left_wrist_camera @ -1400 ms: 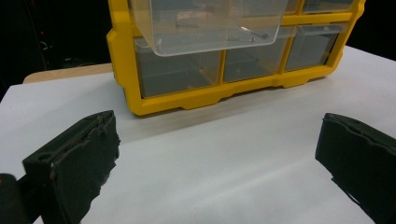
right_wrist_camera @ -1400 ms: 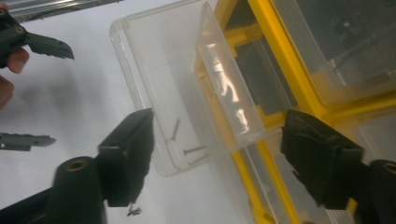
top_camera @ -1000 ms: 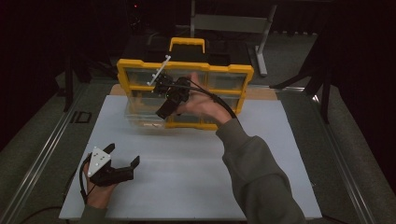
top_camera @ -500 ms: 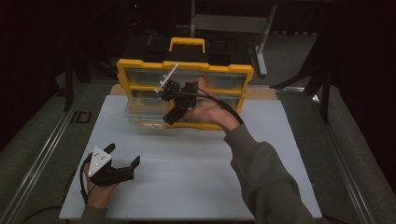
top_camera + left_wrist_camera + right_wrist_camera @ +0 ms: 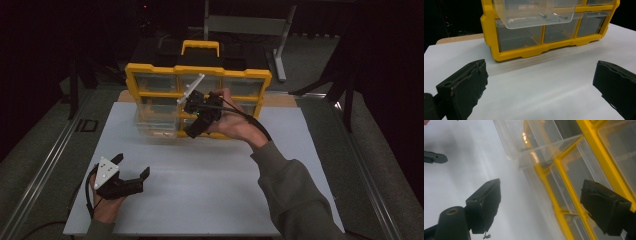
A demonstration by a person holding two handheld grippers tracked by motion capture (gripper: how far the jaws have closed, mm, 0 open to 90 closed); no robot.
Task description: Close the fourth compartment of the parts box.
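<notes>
Nearest, the left hand-held gripper (image 5: 131,176) rests wide open on the white counter (image 5: 210,200), while farther off the right hand-held gripper (image 5: 192,131), also wide and empty, hovers beside the clear drawer (image 5: 156,120) pulled out of the yellow organizer (image 5: 197,72).

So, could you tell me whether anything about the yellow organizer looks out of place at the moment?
One clear drawer is pulled well out of the yellow organizer while the others sit flush; a few screws lie inside it. The right gripper is open in front of the cabinet, the left gripper open above the white mat.
</notes>
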